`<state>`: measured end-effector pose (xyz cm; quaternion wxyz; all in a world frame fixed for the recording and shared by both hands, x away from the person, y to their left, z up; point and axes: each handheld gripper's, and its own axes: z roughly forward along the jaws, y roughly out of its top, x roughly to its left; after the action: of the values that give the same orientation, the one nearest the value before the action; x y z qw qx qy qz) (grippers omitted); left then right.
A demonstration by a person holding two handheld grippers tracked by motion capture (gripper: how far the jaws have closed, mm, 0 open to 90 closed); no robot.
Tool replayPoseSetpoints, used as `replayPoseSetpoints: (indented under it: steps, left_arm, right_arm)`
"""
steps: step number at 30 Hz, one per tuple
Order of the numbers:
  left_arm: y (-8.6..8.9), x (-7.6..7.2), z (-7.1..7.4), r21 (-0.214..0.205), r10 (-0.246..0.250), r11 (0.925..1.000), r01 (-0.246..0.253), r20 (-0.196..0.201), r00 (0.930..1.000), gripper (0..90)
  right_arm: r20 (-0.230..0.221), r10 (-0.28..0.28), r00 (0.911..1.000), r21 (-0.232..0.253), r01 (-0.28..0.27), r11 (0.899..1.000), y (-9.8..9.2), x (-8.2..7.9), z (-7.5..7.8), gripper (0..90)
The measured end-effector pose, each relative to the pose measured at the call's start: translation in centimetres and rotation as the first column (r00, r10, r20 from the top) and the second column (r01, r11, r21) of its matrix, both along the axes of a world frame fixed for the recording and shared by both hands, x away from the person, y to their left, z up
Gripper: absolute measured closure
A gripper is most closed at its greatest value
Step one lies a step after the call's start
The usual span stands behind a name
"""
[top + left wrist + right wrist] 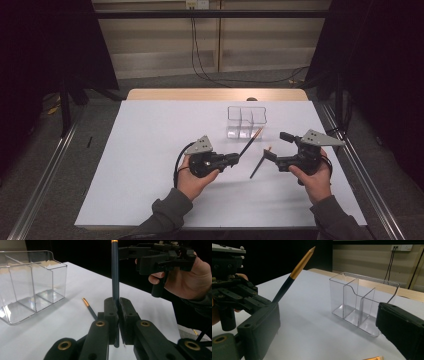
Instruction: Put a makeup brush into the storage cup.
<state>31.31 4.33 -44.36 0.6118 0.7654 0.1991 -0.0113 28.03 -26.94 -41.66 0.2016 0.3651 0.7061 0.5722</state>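
Between the closed black jaws of the left gripper (pixel 118 312) a slim dark pencil (pixel 115 272) with a gold end is clamped, raised off the white table (pixel 150 150). Lying flat between the two grippers is a second pencil (pixel 260 162). Across from it the right gripper (pixel 275 147) holds nothing, its jaws spread wide. Just beyond stands a clear, hard plastic organizer (pixel 246 121), boxy and split into compartments.

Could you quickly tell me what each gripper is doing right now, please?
Left gripper: closed on a dark pencil.
Right gripper: open, holding nothing; a second pencil lies beside it.
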Motion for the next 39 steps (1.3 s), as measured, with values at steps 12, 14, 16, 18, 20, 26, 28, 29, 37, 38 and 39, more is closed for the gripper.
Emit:
replayPoseSetpoints:
  steps: [12,14,16,18,20,26,28,29,37,38,39]
  left_arm:
    - [-0.5,-0.4,0.0,0.009,-0.026,0.9996,0.026,0.005,0.9996,85.3]
    - [-0.5,-0.4,0.0,0.01,-0.031,0.9995,0.031,0.003,0.9995,85.3]
    - [-0.7,-0.5,-0.1,0.002,-0.028,0.9996,0.028,0.002,0.9996,85.3]
    - [-0.8,-0.6,-0.1,0.003,-0.032,0.9995,0.032,0.005,0.9995,85.3]
    - [-0.8,-0.6,-0.1,0.009,-0.03,0.9995,0.03,0.009,0.9995,85.3]
    - [-0.9,-0.6,-0.2,0.012,-0.034,0.9993,0.034,0.005,0.9994,85.4]
    - [-1.0,-0.6,-0.3,0.014,-0.032,0.9994,0.032,0.01,0.9995,85.3]
    - [-1.0,-0.7,-0.3,0.017,-0.037,0.9992,0.037,0.007,0.9993,85.3]
    - [-1.4,-0.8,-0.5,0.014,-0.034,0.9993,0.034,0.006,0.9994,85.3]
    - [-1.4,-0.8,-0.5,0.014,-0.032,0.9994,0.032,0.006,0.9995,85.3]
    - [-1.4,-0.8,-0.5,0.012,-0.03,0.9995,0.03,0.004,0.9995,85.3]
  right_arm:
    - [0.013,0.022,0.9997,0.01,-0.022,1.0,0.7,0.1,0.3,14.5]
    - [0.012,0.026,0.9996,0.01,-0.026,1.0,0.8,0.2,0.4,15.8]
    - [0.013,0.033,0.9994,0.014,-0.033,0.999,0.9,0.2,0.4,18.0]
    - [0.008,0.043,0.9991,0.017,-0.043,0.999,1.0,0.3,0.4,21.4]
    - [0.012,0.053,0.9985,0.022,-0.053,0.998,1.2,0.3,0.4,24.2]
    - [0.031,0.078,0.9965,0.031,-0.079,0.996,1.7,0.2,0.6,32.0]
    - [0.03,0.106,0.9939,0.035,-0.107,0.994,1.9,0.2,0.7,38.3]
    - [0.022,0.107,0.994,0.034,-0.108,0.994,2.0,0.2,0.7,38.8]
    - [0.036,0.117,0.9925,0.028,-0.118,0.993,2.5,0.1,0.9,49.8]
    - [0.036,0.122,0.9919,0.029,-0.123,0.992,2.5,0.1,0.9,51.6]
    - [0.036,0.121,0.992,0.031,-0.122,0.992,2.5,0.1,0.9,54.1]
